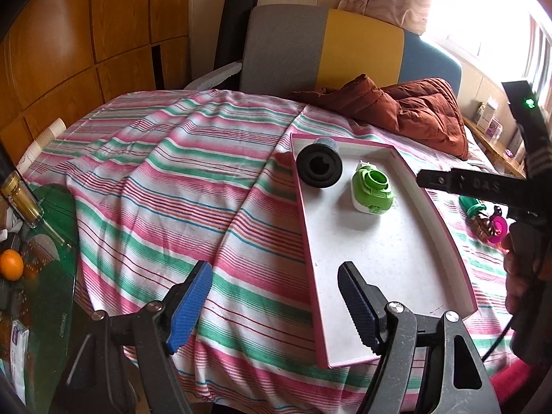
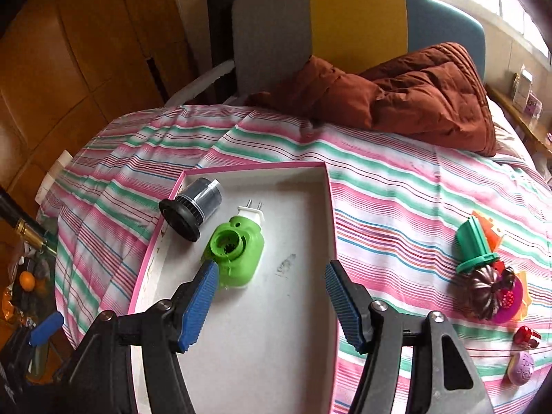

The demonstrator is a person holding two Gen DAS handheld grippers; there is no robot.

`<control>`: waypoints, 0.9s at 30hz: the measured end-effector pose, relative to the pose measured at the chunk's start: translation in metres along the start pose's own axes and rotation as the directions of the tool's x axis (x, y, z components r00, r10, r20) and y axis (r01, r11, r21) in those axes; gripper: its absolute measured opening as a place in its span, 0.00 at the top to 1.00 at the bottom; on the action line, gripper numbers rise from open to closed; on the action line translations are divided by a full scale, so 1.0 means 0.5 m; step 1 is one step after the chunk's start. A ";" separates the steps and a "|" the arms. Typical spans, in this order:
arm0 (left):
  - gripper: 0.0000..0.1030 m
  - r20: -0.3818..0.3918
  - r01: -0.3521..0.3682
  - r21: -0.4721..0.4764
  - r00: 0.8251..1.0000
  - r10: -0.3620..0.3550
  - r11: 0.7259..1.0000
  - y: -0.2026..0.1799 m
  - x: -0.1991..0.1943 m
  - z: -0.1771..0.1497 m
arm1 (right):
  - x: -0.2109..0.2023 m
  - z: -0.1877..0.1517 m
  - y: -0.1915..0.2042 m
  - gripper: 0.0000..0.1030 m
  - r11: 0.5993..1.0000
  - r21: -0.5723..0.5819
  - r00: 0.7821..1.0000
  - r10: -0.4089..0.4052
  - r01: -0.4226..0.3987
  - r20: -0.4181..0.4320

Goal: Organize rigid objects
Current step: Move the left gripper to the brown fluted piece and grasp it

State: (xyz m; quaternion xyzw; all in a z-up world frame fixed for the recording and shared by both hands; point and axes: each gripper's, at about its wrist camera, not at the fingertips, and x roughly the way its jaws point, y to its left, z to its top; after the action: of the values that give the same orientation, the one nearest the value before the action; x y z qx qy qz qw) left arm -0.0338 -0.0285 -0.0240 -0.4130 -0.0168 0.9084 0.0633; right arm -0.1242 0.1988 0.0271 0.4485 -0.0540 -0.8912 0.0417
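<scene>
1. Far left, beside the bed, a glass table [image 1: 51, 241] carries an orange [image 1: 11, 265].
2. Left gripper [image 1: 276, 276] hangs over the striped sheet [image 1: 165, 186], jaws wide apart, nothing between them.
3. On to the pink-rimmed tray [image 2: 329, 214] lying on the sheet: a black-based cylinder [image 2: 193, 207] lies on its side in the tray's far left corner.
4. Just beside it, a green plug-in device [image 2: 238, 248], prongs pointing away.
5. Right gripper [image 2: 272, 279] hovers above the tray's bare floor, jaws wide, empty; its left pad sits just in front of the green device.
6. Right of the tray, well apart from it, a cluster of small toys [image 2: 490, 276] rests on the sheet.
7. At the bed's head, a rust-brown quilt [image 2: 414, 96].
</scene>
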 end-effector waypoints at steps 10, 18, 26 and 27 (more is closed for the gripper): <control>0.27 0.006 0.008 0.045 1.000 -0.008 0.999 -0.029 -0.014 -0.001 | -0.069 -0.035 -0.074 0.37 0.997 -0.010 0.996 -0.071 0.071 0.057; 0.27 0.008 0.014 0.084 1.000 -0.014 0.996 -0.053 -0.018 0.001 | -0.120 -0.048 -0.214 0.37 0.977 0.067 0.975 -0.207 0.202 0.079; 0.26 -0.004 0.026 0.134 1.000 -0.025 0.991 -0.095 -0.015 0.007 | -0.164 -0.076 -0.385 0.37 0.917 0.234 0.930 -0.353 0.324 0.098; 0.27 -0.007 0.028 0.141 1.000 -0.028 0.990 -0.101 -0.014 0.009 | -0.169 -0.083 -0.408 0.37 0.903 0.271 0.923 -0.371 0.333 0.101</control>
State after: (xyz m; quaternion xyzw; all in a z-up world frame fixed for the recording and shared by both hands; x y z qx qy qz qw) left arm -0.0274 0.0208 -0.0118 -0.4094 0.0420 0.9053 0.1053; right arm -0.0460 0.4087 0.0422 0.3843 -0.0862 -0.9012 -0.1809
